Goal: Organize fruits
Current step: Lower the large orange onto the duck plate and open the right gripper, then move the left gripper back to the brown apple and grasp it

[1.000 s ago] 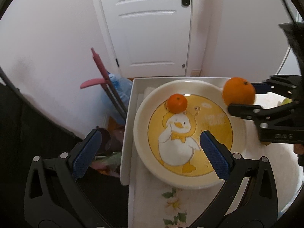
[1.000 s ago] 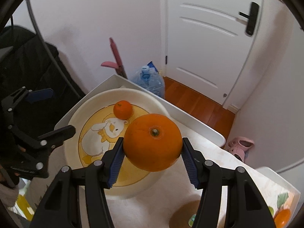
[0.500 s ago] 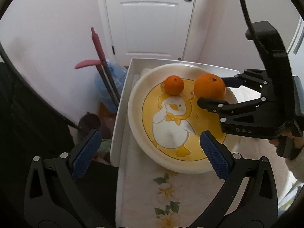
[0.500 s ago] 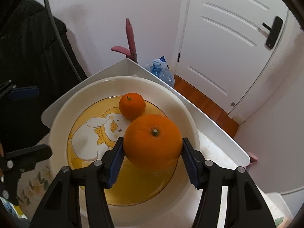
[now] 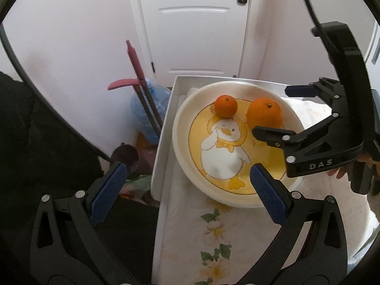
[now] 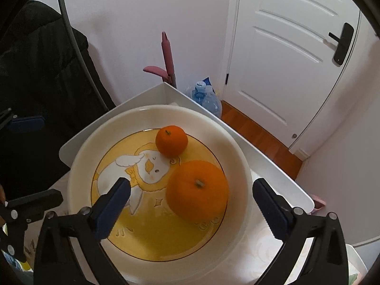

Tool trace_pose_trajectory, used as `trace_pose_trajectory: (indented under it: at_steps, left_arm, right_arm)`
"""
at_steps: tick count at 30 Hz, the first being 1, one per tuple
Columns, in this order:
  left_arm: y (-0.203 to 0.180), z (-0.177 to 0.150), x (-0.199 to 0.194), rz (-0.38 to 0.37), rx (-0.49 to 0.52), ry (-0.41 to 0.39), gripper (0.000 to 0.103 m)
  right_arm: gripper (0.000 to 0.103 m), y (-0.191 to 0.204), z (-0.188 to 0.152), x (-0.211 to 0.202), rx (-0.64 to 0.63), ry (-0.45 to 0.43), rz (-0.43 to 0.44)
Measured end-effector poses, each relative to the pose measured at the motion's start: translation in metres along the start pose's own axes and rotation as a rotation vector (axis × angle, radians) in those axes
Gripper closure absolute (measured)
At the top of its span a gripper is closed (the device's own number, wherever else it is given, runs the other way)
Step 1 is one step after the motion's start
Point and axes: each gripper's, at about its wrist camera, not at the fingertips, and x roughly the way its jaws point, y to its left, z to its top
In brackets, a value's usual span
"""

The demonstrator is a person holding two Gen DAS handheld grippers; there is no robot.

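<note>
A large orange [image 6: 197,191] lies on the round duck-print plate [image 6: 239,156], free between the wide-open jaws of my right gripper [image 6: 190,206]. A small tangerine [image 6: 171,140] lies just beyond it on the plate. In the left wrist view the orange [image 5: 264,113] and tangerine [image 5: 226,106] sit at the far side of the plate [image 5: 180,128], with the right gripper [image 5: 280,112] around the orange. My left gripper [image 5: 187,190] is open and empty above the plate's near left edge.
The plate rests on a white table [image 5: 163,142] with a floral cloth [image 5: 213,232]. Beyond the table's edge stand a pink-handled tool [image 5: 135,64], a blue water bottle [image 6: 206,97] and a white door [image 6: 292,54]. A black garment [image 5: 35,142] hangs at the left.
My right gripper lowered the large orange onto the plate beside the tangerine and opened, letting it go. The left gripper stayed open and drew back slightly.
</note>
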Motion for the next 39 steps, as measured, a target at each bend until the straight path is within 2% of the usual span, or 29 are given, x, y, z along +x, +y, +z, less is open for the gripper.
trace_pose_trajectory:
  at_steps: [6,8,12,15,22,28,39]
  left_arm:
    - [0.005,0.003,-0.010,0.026,0.026,-0.029,0.000]
    - [0.006,0.004,-0.016,0.010,0.030,-0.039,0.000]
    - [0.003,0.008,-0.027,0.040,0.080,-0.061,0.000]
    - [0.003,0.012,-0.038,0.034,0.103,-0.082,0.000]
    - [-0.003,0.016,-0.067,-0.009,0.100,-0.129,0.000]
    - [-0.013,0.017,-0.084,-0.079,0.117,-0.149,0.000]
    - [-0.073,0.025,-0.105,-0.195,0.238,-0.190,0.000]
  right_arm:
    - [0.001,0.005,0.000,-0.007,-0.009,-0.007,-0.014]
    - [0.001,0.006,0.001,-0.012,0.003,-0.006,-0.024]
    - [0.001,0.009,0.002,-0.028,0.033,-0.017,-0.040]
    - [0.001,0.012,0.002,-0.045,0.055,-0.034,-0.052]
    - [0.001,0.016,-0.007,-0.089,0.129,-0.060,-0.099]
    - [0.001,0.014,-0.022,-0.126,0.215,-0.038,-0.146]
    - [0.001,-0.005,-0.071,-0.194,0.371,-0.036,-0.292]
